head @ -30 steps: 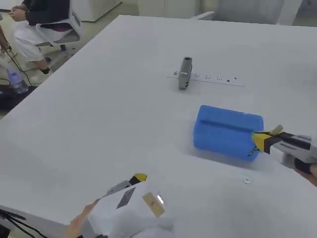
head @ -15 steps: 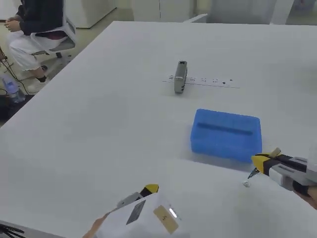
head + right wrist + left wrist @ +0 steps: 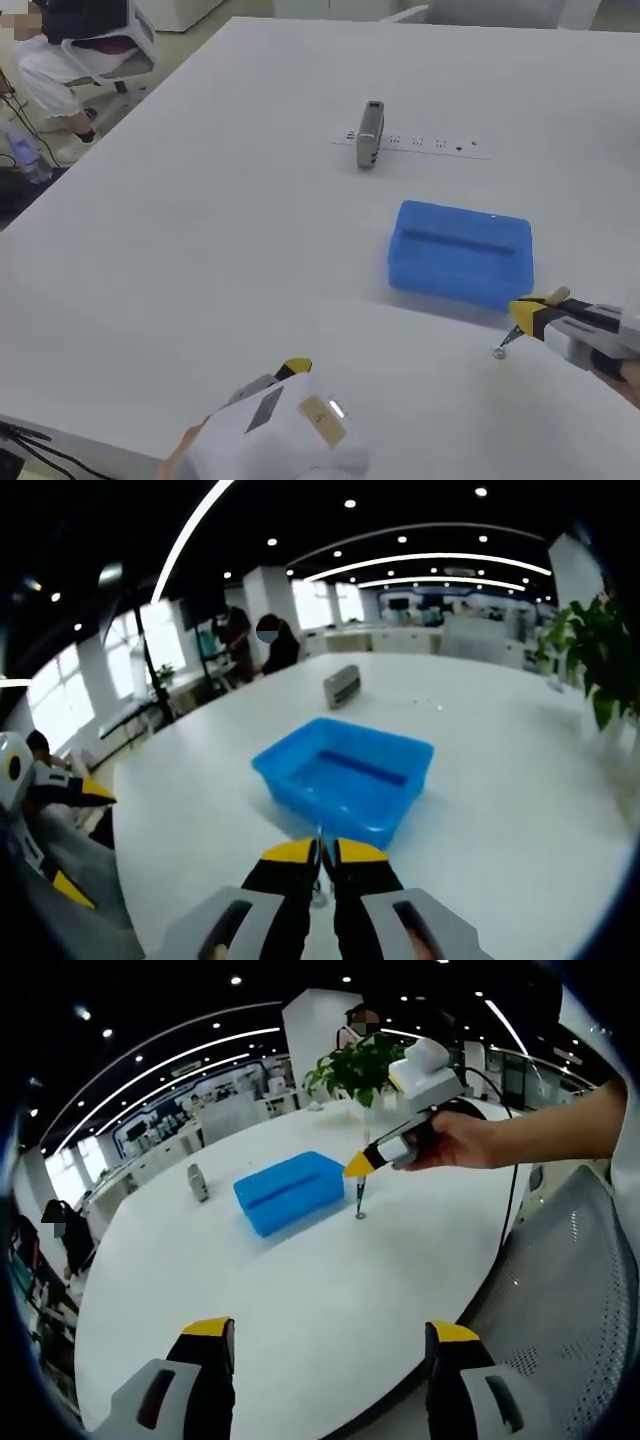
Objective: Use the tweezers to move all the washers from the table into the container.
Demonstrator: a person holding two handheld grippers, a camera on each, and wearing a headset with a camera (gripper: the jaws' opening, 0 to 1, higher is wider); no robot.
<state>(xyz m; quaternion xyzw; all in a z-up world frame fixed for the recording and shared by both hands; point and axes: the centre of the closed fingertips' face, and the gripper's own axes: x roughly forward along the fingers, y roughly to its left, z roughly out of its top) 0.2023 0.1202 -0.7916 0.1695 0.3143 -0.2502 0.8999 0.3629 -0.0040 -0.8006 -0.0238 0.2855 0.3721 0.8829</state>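
Placement of the washer [image 3: 499, 352] was on the desk [image 3: 250, 260], near the container [image 3: 455, 282], at the tips of the tweezers [image 3: 508, 340]. The right claw [image 3: 522, 310] was narrow, clamping the tweezers. The left claw [image 3: 325, 1332] stood wide, holding nothing. Recommended: pinch 1 rim edge squarely, lift vertically, and confirm the hold before crossing the container wall.

- A wide white tabletop [image 3: 200, 230].
- A blue container [image 3: 460, 250] stands on its right part.
- Behind the container is a flat socket strip [image 3: 430, 146], with a small grey box [image 3: 371, 133] at its left end.
- One small washer [image 3: 499, 352] lies just in front of the container.
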